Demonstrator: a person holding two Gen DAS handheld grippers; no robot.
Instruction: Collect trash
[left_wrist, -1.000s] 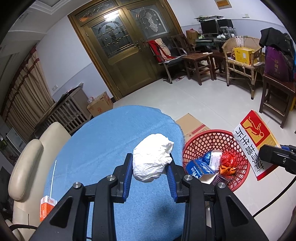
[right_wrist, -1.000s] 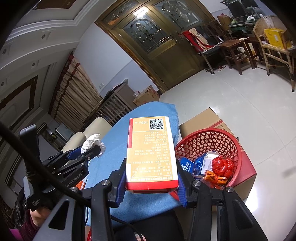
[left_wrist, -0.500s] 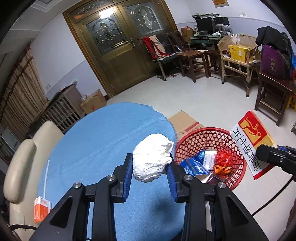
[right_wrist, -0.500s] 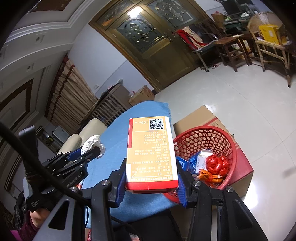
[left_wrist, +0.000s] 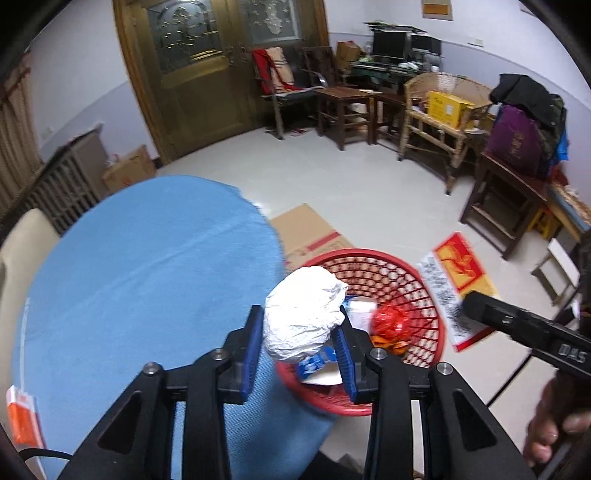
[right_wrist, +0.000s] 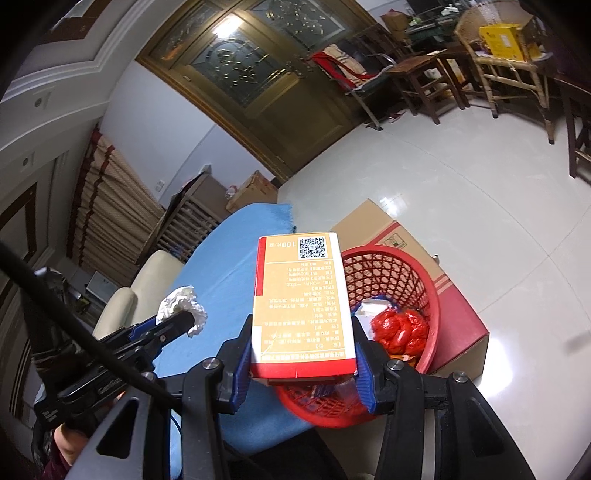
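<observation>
Currently my left tool (left_wrist: 299, 341) grips crumpled white paper wad (left_wrist: 301, 312), poised over near rim of red basket (left_wrist: 424, 291). My right tool (right_wrist: 303, 356) clamps orange carton (right_wrist: 301, 302), long axis pointing across basket; drop lies directly below.

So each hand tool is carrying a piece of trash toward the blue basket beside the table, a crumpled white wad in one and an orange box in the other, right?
Nearly. The basket is red, not blue; the blue thing is the cloth on the table. The right wrist view shows it plainly. The rest holds: the left tool carries the crumpled white wad and the right tool carries the orange box.
</observation>
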